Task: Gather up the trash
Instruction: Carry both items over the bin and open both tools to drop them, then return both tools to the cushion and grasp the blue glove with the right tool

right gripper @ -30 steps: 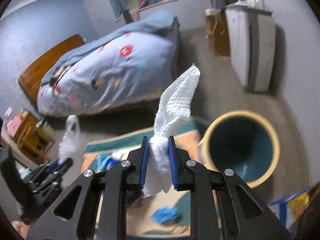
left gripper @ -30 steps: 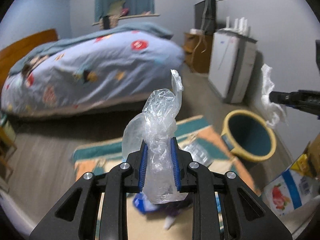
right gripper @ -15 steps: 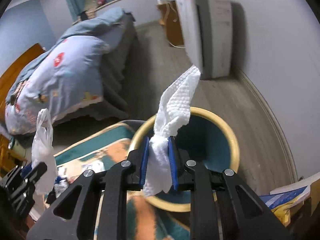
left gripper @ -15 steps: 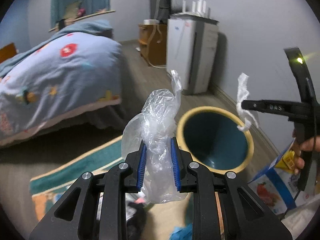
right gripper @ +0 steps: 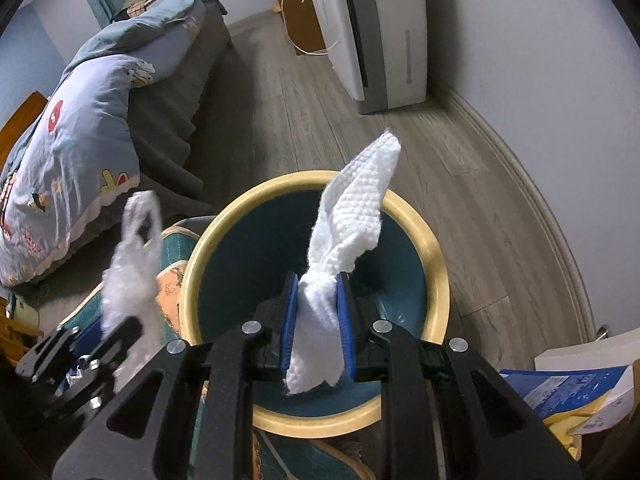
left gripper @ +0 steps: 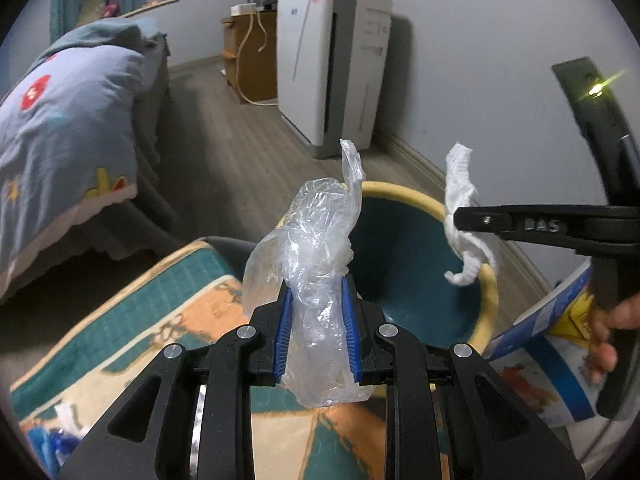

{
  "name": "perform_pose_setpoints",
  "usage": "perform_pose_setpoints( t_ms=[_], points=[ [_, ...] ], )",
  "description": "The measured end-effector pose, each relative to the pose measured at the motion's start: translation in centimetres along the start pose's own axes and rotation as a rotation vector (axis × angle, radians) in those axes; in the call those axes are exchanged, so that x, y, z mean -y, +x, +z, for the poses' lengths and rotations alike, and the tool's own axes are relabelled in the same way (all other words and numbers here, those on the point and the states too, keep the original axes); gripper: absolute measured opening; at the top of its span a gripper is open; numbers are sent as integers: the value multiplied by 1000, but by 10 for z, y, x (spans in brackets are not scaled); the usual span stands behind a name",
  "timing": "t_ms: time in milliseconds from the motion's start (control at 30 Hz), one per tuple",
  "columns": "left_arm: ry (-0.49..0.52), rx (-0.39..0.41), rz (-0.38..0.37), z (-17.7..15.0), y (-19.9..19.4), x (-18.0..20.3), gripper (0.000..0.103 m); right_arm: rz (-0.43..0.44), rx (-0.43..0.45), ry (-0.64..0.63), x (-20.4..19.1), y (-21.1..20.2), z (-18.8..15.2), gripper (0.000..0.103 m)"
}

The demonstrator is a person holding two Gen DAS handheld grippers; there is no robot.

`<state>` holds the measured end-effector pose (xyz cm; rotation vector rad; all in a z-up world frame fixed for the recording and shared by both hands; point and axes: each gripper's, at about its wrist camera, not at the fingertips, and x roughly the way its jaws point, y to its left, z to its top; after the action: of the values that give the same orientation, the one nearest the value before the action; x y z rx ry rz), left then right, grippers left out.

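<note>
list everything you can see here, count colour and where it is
bin: 1, yellow rim, teal inside, on the floor by the wall
plastic bag: 1, clear, crumpled, in the left tongs
paper towel: 1, white, in the right tongs, in front of the bin's opening
rug: 1, teal and orange, on the floor beside the bin
bed: 1, blue patterned quilt, left side of the room
white appliance: 1, white and grey, against the wall
wooden cabinet: 1, brown, past the appliance
printed packaging: several, blue, white and yellow, right of the bin
left tongs: 1, black with blue pads, shut on the bag
right tongs: 1, black with blue pads, shut on the towel
hand: 1, holding the right tongs
</note>
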<state>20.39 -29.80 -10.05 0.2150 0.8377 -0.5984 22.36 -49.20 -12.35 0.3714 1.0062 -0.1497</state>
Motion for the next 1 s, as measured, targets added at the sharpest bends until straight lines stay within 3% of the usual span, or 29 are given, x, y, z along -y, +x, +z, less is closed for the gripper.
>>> perform_pose_setpoints(
  t_ms=[233,267,333,367,433,467,500,600,667,1000],
  points=[
    [52,-1,-25,1,18,8,31,1,9,22,0,0,2,20],
    [51,5,-30,2,18,8,36,1,20,22,-1,-1,2,20],
    [46,18,-27,2,17,9,58,0,33,22,-1,-3,3,22],
    [44,28,-26,2,15,10,69,0,39,23,-2,-4,4,26],
    [47,45,-22,2,10,9,75,-5,51,27,-1,-6,4,43],
    [47,49,-13,3,9,9,80,-13,59,29,-1,-8,5,59],
    [47,54,-7,3,8,8,82,-21,72,31,-1,-10,5,71],
    [37,62,12,2,4,5,88,-28,100,39,-2,-16,6,93],
    [30,66,30,0,1,2,90,-29,117,35,-3,-20,7,97],
    [41,108,100,-8,-37,-13,93,-75,155,-6,-14,-37,7,97]
  ],
)
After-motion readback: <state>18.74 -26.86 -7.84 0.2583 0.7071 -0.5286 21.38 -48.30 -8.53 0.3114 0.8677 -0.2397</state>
